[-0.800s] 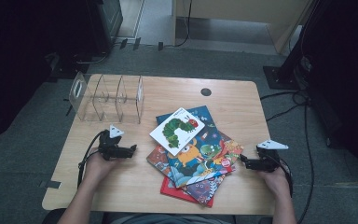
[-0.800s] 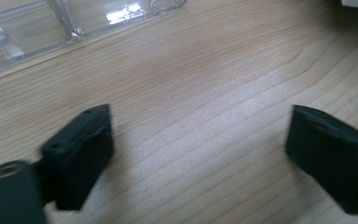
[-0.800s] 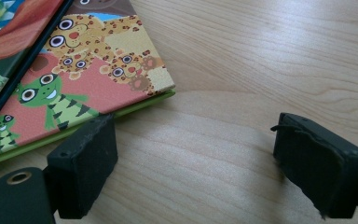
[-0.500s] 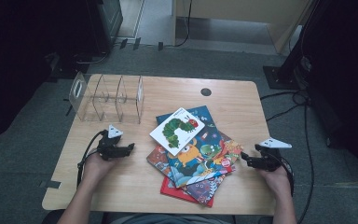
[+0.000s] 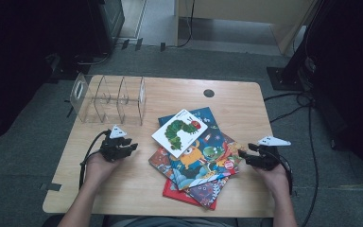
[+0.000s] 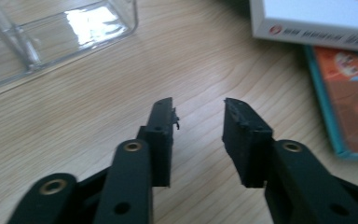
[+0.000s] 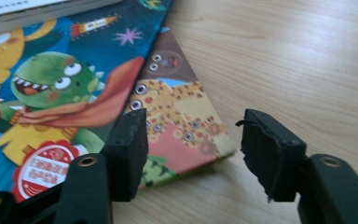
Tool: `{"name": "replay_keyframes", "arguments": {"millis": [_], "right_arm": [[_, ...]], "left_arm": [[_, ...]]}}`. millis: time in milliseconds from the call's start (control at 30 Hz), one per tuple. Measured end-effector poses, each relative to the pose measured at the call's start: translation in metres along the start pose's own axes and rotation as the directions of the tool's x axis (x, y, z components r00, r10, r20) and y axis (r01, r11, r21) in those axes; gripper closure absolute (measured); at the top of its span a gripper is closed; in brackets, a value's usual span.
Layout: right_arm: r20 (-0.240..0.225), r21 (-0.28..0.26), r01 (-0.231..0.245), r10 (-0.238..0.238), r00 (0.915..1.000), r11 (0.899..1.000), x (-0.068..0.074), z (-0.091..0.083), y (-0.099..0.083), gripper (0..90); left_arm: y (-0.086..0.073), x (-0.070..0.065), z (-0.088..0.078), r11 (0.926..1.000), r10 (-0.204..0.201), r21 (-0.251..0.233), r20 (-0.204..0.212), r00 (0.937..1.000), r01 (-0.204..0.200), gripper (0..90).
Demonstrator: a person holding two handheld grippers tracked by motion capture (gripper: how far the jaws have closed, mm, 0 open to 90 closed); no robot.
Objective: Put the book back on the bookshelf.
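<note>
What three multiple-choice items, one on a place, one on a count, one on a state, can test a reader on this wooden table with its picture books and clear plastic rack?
1. Where does the white caterpillar book lie?
A. on top of the book pile
B. inside the rack
C. on the floor

2. How many compartments does the clear plastic rack have?
A. one
B. three
C. six

3. How are the right gripper's jaws?
A. shut on a book
B. open, holding nothing
C. shut on the rack

Key: 1 A, it rests over the other covers. 2 B, upright dividers make three slots. 3 B, a gap shows between the pads near the pile's corner.
</note>
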State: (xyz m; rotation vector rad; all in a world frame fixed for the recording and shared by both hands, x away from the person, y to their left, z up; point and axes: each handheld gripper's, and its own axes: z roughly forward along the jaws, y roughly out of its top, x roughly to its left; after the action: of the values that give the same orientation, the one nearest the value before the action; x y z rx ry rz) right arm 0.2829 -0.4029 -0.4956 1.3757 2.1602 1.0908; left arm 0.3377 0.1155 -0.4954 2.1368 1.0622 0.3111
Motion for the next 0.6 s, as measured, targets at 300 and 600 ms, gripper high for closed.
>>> {"name": "replay_keyframes", "arguments": {"millis": [300,600], "right_arm": [[-0.039,0.011,0.041,-0.041,0.9984,0.999,0.014,0.012,0.016,59.0],[-0.097,0.016,0.019,-0.017,0.9951,1.000,0.025,0.026,0.030,73.7]], "left_arm": [[0.018,-0.006,0.010,0.9987,-0.038,0.037,0.091,0.9951,0.034,78.9],[0.033,-0.012,0.020,0.9991,-0.014,0.041,0.116,0.9932,0.009,87.2]]}}
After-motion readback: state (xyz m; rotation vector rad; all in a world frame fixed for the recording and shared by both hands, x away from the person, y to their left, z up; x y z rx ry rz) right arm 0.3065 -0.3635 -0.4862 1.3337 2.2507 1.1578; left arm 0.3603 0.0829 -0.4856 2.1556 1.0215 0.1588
